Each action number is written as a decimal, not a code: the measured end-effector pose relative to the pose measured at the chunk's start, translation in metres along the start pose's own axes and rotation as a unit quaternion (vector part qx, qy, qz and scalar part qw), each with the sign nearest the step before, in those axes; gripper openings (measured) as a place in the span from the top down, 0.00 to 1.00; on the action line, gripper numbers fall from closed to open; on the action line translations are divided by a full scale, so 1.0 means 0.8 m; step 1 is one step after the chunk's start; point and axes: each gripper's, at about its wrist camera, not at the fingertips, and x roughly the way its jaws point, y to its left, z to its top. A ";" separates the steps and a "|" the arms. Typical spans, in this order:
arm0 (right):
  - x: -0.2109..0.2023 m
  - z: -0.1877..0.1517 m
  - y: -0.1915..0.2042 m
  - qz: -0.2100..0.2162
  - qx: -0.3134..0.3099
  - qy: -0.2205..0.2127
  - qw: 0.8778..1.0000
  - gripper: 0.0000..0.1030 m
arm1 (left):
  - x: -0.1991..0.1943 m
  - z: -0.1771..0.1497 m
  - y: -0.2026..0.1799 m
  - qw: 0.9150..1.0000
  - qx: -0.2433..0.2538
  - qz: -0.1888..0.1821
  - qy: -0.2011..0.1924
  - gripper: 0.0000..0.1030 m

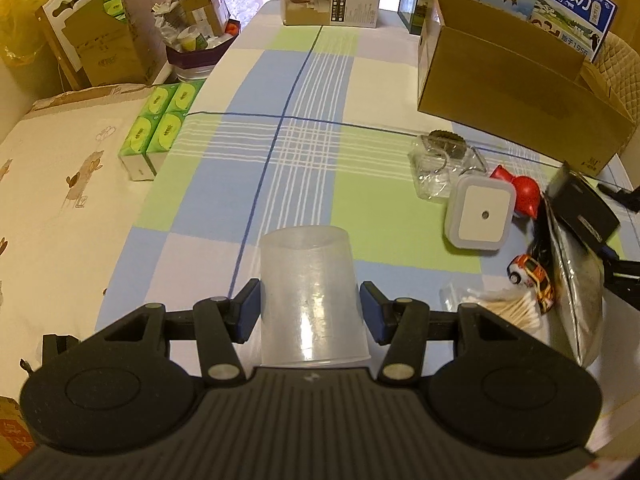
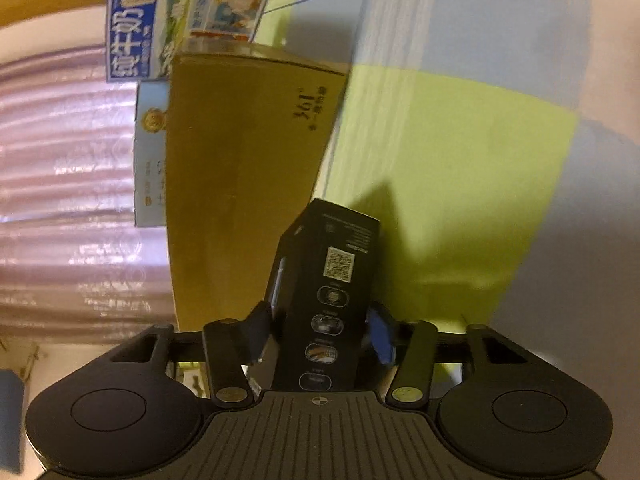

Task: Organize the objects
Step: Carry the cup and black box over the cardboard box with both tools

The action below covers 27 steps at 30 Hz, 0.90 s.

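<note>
A left gripper (image 1: pixel 310 310) is clamping a clear plastic cup (image 1: pixel 310 296) between its blue pads, holding it mouth toward the camera over a checked tablecloth (image 1: pixel 280 160). On the other side, the right gripper (image 2: pixel 320 332) is squeezing a small black box (image 2: pixel 328 300), which is printed with a code square and a column of round icons, and is carrying it tilted in front of the side wall of a brown cardboard box (image 2: pixel 240 180).

In the left wrist view, that open cardboard box (image 1: pixel 512 92) is standing at the far right of the table, with milk cartons (image 1: pixel 568 4) behind it. Loose items are lying near its foot: a white square night light (image 1: pixel 482 216), a red toy (image 1: pixel 520 194), a toy car (image 1: pixel 534 280), a packet of cotton swabs (image 1: pixel 500 312) and a clear plastic wrapper (image 1: pixel 440 164). Green tissue packs (image 1: pixel 160 128) are sitting at the table's left edge.

The step in hand appears to be gathering things into the cardboard box, with both grippers loaded and the black box closest to delivery. The next move likely calls for lifting the black box over the cardboard rim before the fingers are released, then bringing the cup across the same way without crushing its thin wall.
</note>
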 end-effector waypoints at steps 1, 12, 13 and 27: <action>-0.002 0.000 0.006 -0.004 -0.016 0.003 1.000 0.55 | 0.000 0.003 -0.004 1.000 0.001 -0.001 0.000 0.53; -0.061 0.014 0.118 -0.046 -0.239 -0.009 0.970 0.58 | 0.005 0.041 -0.053 0.999 0.023 -0.023 -0.014 0.53; -0.067 0.016 0.129 -0.051 -0.256 -0.011 0.965 0.58 | 0.004 0.047 -0.059 0.999 0.028 -0.026 -0.018 0.53; -0.057 0.043 0.279 -0.063 -0.407 -0.044 0.910 0.58 | -0.006 0.169 -0.155 0.988 0.096 -0.068 -0.099 0.53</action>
